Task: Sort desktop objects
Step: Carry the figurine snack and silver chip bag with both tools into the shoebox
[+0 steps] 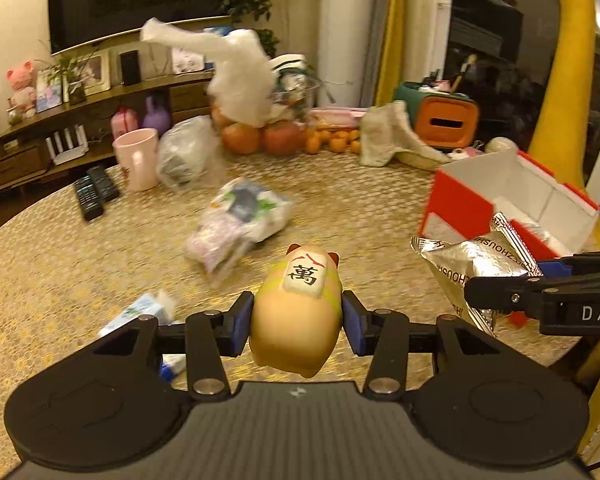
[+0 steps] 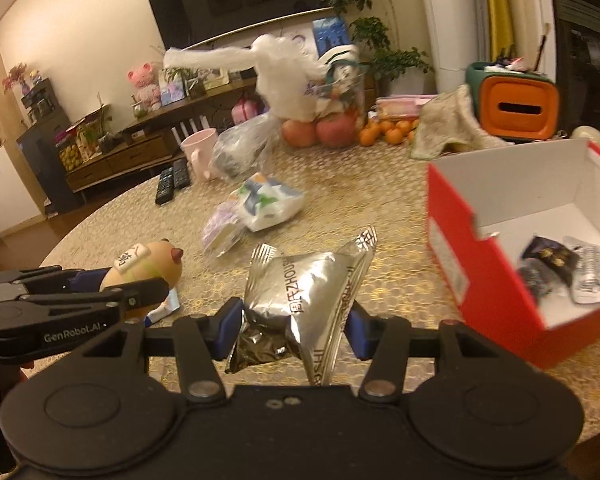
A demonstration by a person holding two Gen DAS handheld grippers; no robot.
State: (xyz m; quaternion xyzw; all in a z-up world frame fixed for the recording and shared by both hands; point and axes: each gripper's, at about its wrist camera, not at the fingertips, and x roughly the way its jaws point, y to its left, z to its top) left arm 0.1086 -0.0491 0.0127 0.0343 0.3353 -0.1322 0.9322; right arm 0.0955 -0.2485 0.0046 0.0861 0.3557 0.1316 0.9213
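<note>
Left wrist: left claw (image 1: 298,320) clamps the hamster figurine (image 1: 296,312) (blue pads pressing its flanks).

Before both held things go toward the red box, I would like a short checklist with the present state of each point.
1. Left gripper pads press both sides of the animal figurine: ok.
2. Right gripper clamps the silver snack bag: ok.
3. Red box open on top: ok.
4. Free floor inside the box beside the wrappers: ok.
5. The two grippers apart from each other: ok.
6. Bag's lower end clear of the table: cannot tell.
</note>
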